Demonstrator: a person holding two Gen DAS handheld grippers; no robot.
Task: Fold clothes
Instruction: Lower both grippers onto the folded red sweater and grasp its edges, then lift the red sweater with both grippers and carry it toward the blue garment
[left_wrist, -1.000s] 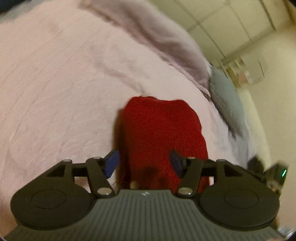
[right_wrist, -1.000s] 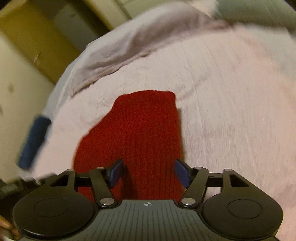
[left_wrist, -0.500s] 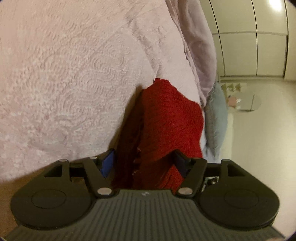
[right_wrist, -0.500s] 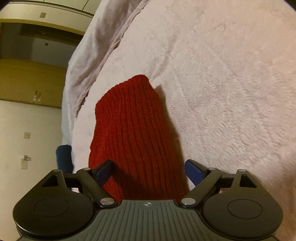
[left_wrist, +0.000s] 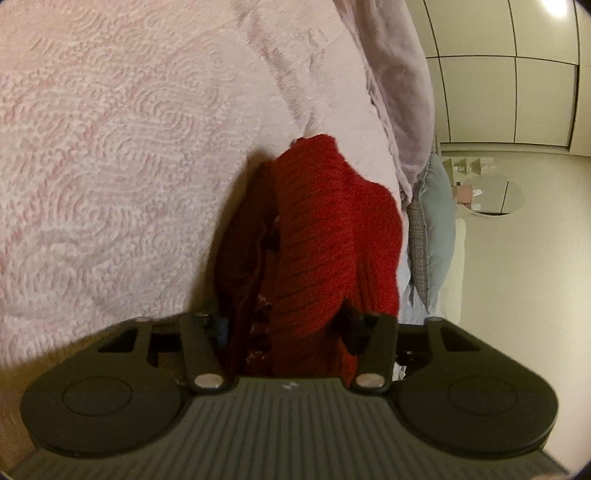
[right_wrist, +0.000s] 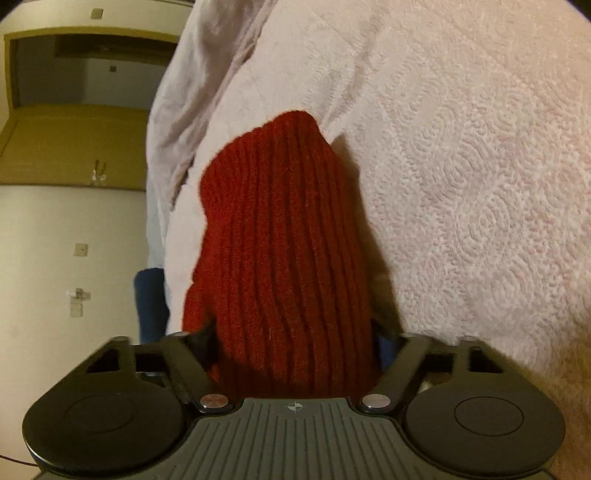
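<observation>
Surface: pale pink textured bedspread (left_wrist: 122, 155), soft and swirled in its weave, fills most of both wrist views; a crumpled lilac-grey blanket (left_wrist: 402, 81) lies along its far edge.
Room: cream panelled wardrobe doors (left_wrist: 509, 92) behind the bed in the left view, with a grey-blue pillow (left_wrist: 437, 229) at the bed's end; in the right view a yellowish door frame (right_wrist: 74, 110) and plain wall.
Garment: red ribbed knit sweater (right_wrist: 284, 251) lies bunched on the bedspread, already doubled into a narrow stack, its near end reaching between the fingers of both tools.
Left gripper (left_wrist: 288, 328): jaws closing, the layered near edge of the sweater between them; the right-hand pad appears to press into the knit, the other pad is mostly hidden, so a full pinch cannot be confirmed.
Right gripper (right_wrist: 295, 343): jaws wide and closing, the sweater's thick end between them; the pads sit at its flanks without clearly biting.
Risk, layers: the left side shows several loose plies, so the pinch may catch only the top one and the stack would splay when lifted.
Risk, bedding: the plush cover could be nipped along with the knit.
Risk, uneven grip: one side closing sooner may skew the fold.
</observation>
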